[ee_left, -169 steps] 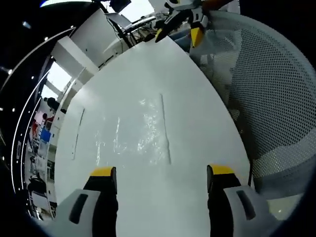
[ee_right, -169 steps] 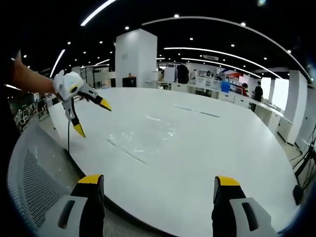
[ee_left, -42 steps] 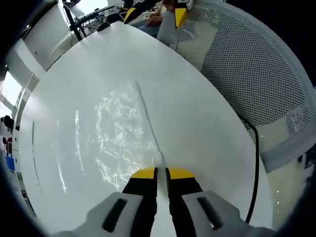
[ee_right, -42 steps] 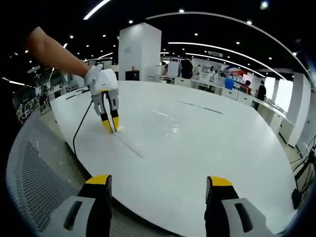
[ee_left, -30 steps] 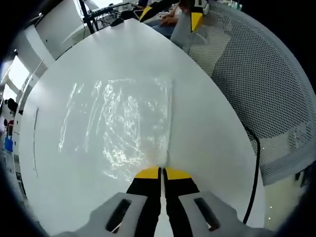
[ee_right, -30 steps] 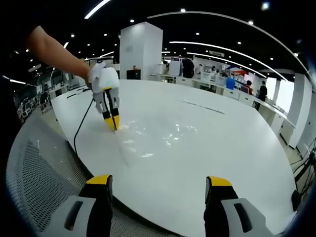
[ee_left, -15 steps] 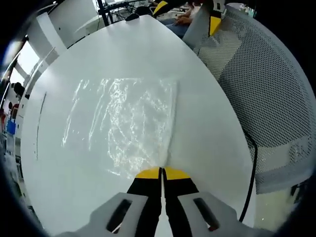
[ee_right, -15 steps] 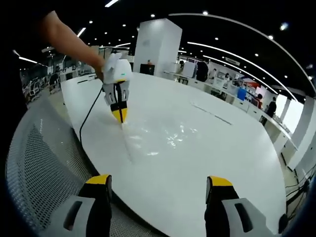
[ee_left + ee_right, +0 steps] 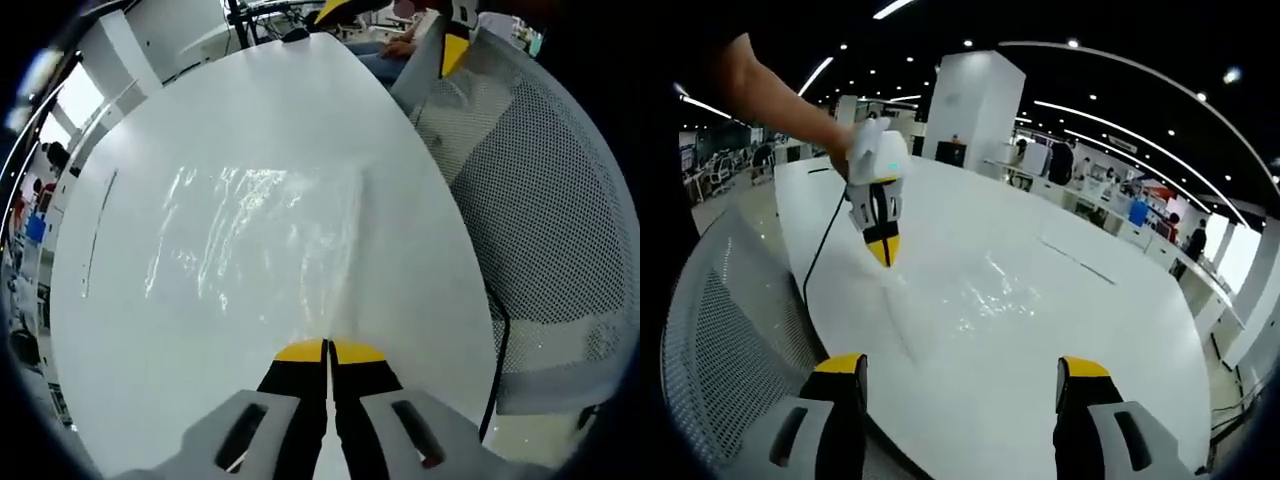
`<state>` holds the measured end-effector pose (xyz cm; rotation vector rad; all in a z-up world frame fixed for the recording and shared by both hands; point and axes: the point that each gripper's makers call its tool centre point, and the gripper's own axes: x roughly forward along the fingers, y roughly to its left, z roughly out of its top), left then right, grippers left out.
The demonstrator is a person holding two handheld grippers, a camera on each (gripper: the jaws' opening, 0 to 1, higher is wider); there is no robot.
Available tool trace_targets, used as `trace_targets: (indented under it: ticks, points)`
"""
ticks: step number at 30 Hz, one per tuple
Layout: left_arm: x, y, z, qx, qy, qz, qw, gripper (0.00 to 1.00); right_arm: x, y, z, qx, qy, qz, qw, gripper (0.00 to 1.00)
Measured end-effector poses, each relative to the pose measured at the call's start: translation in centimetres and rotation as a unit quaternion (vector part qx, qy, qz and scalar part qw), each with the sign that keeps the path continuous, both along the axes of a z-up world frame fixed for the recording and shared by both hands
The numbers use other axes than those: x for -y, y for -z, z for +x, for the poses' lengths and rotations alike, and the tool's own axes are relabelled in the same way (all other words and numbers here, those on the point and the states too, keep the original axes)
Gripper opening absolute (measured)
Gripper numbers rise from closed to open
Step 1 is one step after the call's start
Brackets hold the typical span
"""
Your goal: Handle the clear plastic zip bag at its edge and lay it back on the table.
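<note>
In the left gripper view, our left gripper (image 9: 328,352) has its fingers pressed together on the near corner of the clear plastic zip bag (image 9: 262,240), right at the end of its zip edge. Half a second ago the same corner was pinched in the same way; what has changed is that the bag now looks stretched out longer and further from us, with the zip strip running straight away from the fingers toward the far side of the white surface (image 9: 170,390). A second and a half ago the film lay bunched close to the fingers; now it is spread and looks smoother. We judge that the bag has been lifted by its edge and drawn out, and that laying it back down is what is left. Whether its far part touches the surface or hangs just above it, we cannot tell. A mesh chair (image 9: 550,200) stands beside the surface.

In the right gripper view, our right gripper (image 9: 960,375) has its fingers wide apart and holds nothing, hanging near the rim of the surface (image 9: 1070,330). The left gripper (image 9: 883,252) comes in from the left, higher over the surface than a second ago, with the bag (image 9: 970,295) trailing from it as a faint shine.

We can read no brand, label or writing on the bag, the grippers or the surface.
</note>
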<state>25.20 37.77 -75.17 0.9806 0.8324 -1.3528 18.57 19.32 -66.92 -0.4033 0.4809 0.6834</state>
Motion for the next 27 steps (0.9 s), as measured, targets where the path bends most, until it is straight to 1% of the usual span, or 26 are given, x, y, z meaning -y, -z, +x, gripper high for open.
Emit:
trace_targets:
  ticks: [3,8,11,15,19,24,27]
  points:
    - [0.1,-0.6,-0.5,0.003,-0.006,-0.004,1.0000,0.00,-0.3,-0.4,0.2,0.004,-0.008,0.000,1.0000,0.76]
    - [0.1,-1.6,-1.2,0.000,-0.013,-0.012,0.9999,0.00,-1.0,-1.0,0.5,0.012,-0.024,0.001,0.9997,0.74]
    - [0.3,-2.4,-1.8,-0.002,-0.010,-0.010,0.9999,0.00,-1.7,-1.4,0.8,0.020,-0.038,0.002,0.9991,0.72]
    - [0.7,-3.2,-2.3,-0.003,-0.010,-0.014,0.9999,0.00,-2.5,-1.6,0.9,0.021,-0.055,-0.001,0.9983,0.70]
    - [1.1,-3.6,-3.0,-0.002,-0.003,-0.011,0.9999,0.00,-3.1,-1.7,0.9,0.023,-0.071,-0.004,0.9972,0.69]
    - [1.6,-4.3,-3.6,-0.007,0.002,-0.013,0.9999,0.00,-3.8,-2.1,1.2,0.037,-0.086,-0.012,0.9956,0.68]
    - [1.7,-4.6,-3.7,-0.008,0.003,-0.009,0.9999,0.00,-4.1,-2.2,1.3,0.039,-0.090,-0.013,0.9951,0.67]
